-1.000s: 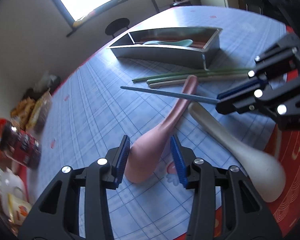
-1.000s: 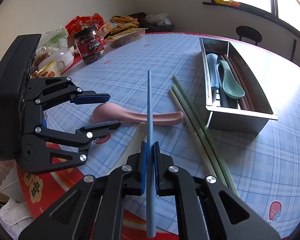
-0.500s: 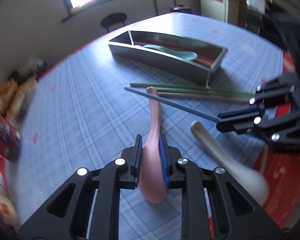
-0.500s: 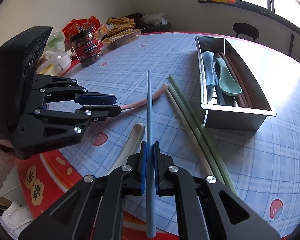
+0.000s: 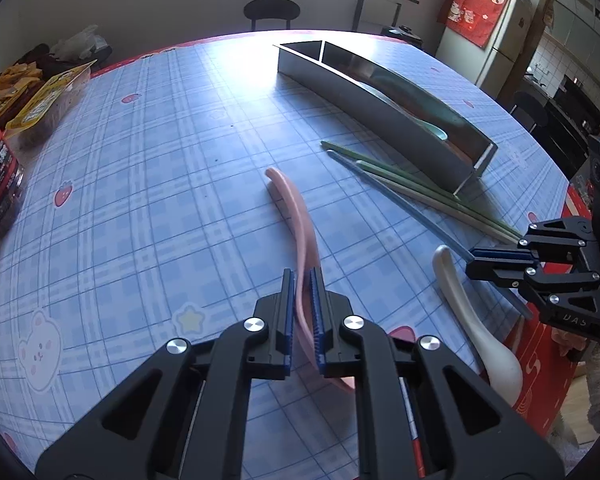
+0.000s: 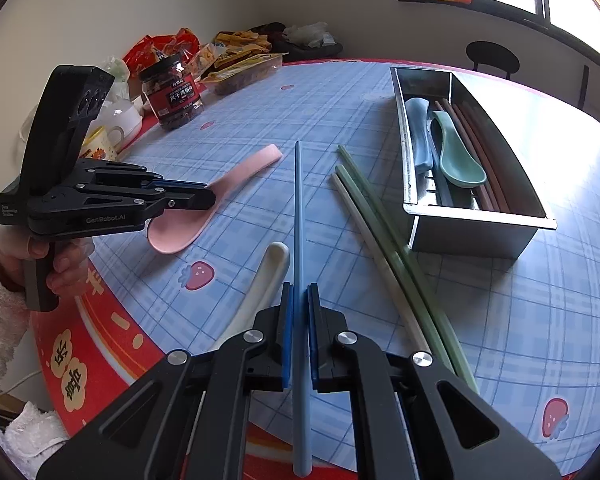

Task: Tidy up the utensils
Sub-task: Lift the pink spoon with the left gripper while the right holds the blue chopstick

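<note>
My left gripper (image 5: 300, 276) is closing on the bowl end of the pink spoon (image 5: 296, 216), pads pressing it. The spoon stands on edge, handle pointing away over the blue checked tablecloth. In the right wrist view the left gripper (image 6: 208, 196) holds the pink spoon (image 6: 236, 176) at the left. My right gripper (image 6: 299, 292) is shut on a blue chopstick (image 6: 298, 208) that points forward. A white spoon (image 6: 268, 276) lies just left of it. Green and cream chopsticks (image 6: 380, 232) lie beside the metal tray (image 6: 476, 236), which holds a blue spoon (image 6: 418, 132), a green spoon (image 6: 456, 152) and brown chopsticks.
A red-labelled jar (image 6: 178, 96), snack bags (image 6: 240, 52) and a mug (image 6: 104, 140) crowd the table's far left. A black chair (image 6: 492, 56) stands beyond the table and a fridge (image 5: 496, 40) at the back right. A hand (image 6: 60, 260) in a white sleeve grips the left handle.
My left gripper closed on the pink spoon, rolled and swung it, so the spoon now stands on edge with its handle turned away. The right gripper and its blue chopstick stayed still.
</note>
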Motion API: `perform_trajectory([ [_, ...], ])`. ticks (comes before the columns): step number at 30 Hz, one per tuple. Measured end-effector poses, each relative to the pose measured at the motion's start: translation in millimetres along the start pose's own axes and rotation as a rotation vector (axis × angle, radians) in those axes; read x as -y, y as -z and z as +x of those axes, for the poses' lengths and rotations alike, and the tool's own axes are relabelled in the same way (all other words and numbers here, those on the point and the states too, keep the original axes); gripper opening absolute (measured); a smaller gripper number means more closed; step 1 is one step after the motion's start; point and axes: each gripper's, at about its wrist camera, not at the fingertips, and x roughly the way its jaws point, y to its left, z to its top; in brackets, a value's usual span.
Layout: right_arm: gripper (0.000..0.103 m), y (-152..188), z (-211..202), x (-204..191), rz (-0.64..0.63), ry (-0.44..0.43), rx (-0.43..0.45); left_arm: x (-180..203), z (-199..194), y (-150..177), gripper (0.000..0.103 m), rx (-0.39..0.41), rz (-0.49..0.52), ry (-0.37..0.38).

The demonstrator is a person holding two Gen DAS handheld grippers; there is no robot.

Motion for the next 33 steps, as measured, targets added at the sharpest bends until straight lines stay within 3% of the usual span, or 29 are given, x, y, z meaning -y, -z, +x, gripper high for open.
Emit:
perform_trajectory([
  [14,0.007,-1,3,0,0.003,0.005,-0.01,14,4,1,0.014,0.061,0.077,-0.03],
  [24,0.007,0,-4,16,0.082,-0.018,0.034,-2,-14,10,0.011,0.201,-0.015,0.02],
  [33,0.007,2,-19,28,0.153,0.008,0.118,-7,-28,13,0.011,0.268,-0.038,0.035],
])
